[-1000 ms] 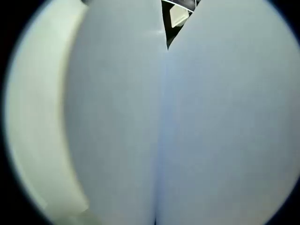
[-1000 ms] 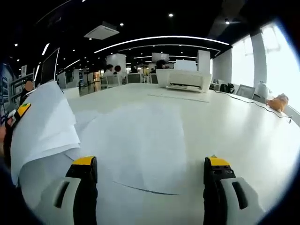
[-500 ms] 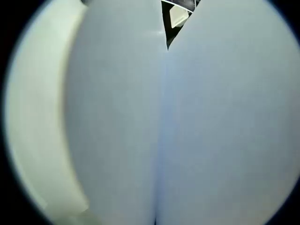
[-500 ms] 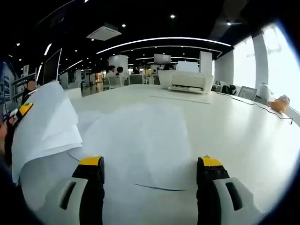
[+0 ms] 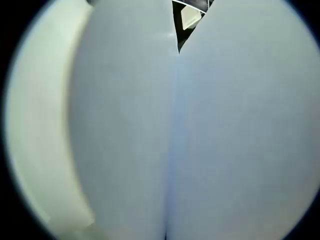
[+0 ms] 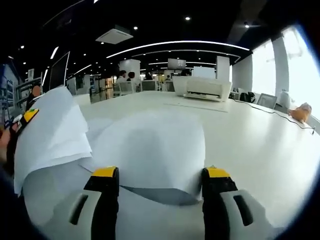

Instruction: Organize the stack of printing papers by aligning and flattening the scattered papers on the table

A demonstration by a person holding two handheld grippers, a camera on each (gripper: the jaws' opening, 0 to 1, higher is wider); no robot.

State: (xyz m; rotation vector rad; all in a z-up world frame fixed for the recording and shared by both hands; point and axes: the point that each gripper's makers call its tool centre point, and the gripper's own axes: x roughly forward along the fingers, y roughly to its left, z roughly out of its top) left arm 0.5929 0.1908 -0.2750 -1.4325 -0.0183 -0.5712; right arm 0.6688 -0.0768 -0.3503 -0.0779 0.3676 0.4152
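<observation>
White paper [image 5: 200,140] held close to the lens covers the left gripper view; a crease runs up its middle and hides the jaws. In the right gripper view the left gripper [image 6: 25,117] is at the far left, holding a raised bunch of sheets [image 6: 52,127] that drapes over it. A loose sheet [image 6: 155,145] lies flat on the white table [image 6: 250,145]. Its near edge curls up between the yellow-tipped jaws of my right gripper [image 6: 161,172], which stands open around it with a narrowed gap.
A white printer [image 6: 202,88] sits at the table's far end with a sheet in front of it. A thin cable [image 6: 260,111] and an orange object [image 6: 302,111] lie along the right edge. People sit far behind.
The right gripper's jaws have drawn closer together and moved forward over the flat sheet, whose near edge has lifted off the table. The left gripper view has not changed.
</observation>
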